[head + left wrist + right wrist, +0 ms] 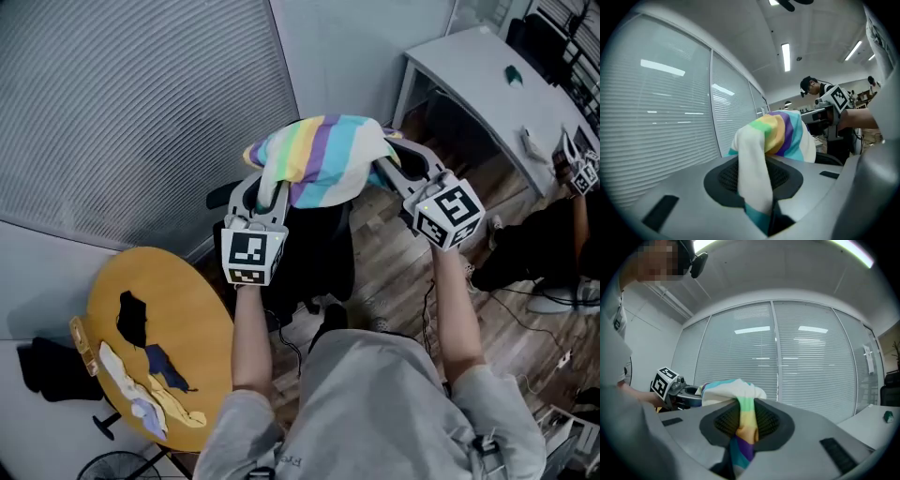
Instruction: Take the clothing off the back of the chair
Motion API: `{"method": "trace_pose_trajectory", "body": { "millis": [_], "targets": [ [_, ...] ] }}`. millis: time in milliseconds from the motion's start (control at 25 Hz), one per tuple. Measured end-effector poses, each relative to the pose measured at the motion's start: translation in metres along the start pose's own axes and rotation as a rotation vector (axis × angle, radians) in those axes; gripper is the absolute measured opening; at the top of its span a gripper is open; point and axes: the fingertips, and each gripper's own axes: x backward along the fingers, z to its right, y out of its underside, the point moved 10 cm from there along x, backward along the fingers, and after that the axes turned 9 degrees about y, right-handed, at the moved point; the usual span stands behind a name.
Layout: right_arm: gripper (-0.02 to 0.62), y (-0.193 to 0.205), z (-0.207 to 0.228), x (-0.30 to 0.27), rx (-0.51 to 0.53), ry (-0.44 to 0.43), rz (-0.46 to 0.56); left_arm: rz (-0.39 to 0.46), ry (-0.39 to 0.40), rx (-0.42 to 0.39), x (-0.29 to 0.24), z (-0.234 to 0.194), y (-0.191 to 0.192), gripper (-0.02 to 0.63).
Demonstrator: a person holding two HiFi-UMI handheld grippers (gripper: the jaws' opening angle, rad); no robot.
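The left gripper (pixel 266 192) and right gripper (pixel 392 171) each have their jaws pinched narrow on a fold of the striped clothing (pixel 323 155), one at either side. The cloth therefore spans between them as a bunched bundle instead of trailing. It is held above the black chair (pixel 314 258), apparently clear of the backrest, though I cannot tell whether a fold touches it. Gripping both sides at about the same height probably keeps the garment from snagging.

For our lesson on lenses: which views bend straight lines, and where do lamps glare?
Both gripper views bow the blinds, darken at the corners and show glaring lamps mirrored in the glass; the head view keeps lines straight, no glare.
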Motion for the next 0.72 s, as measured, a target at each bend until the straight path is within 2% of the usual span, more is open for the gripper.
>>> {"method": "trace_pose_trajectory", "body": {
  "millis": [160, 320, 520, 720],
  "targets": [
    [0.077, -0.01, -0.002, 0.026, 0.019, -0.005, 0.049, -0.007, -0.128, -0.092, 0.016, 0.028, -0.024, 0.112],
    [0.075, -0.015, -0.004, 0.058, -0.013, -0.028, 0.097, -0.038, -0.213, -0.162, 0.032, 0.065, -0.037, 0.112],
    [0.077, -0.008, -0.015, 0.099, -0.029, -0.058, 0.119, -0.046, -0.278, -0.154, 0.061, 0.113, -0.037, 0.112],
    [0.075, 0.01, -0.028, 0.133, 0.011, -0.07, 0.079, -0.067, -0.329, -0.101, 0.085, 0.155, -0.026, 0.112]
  ]
}}
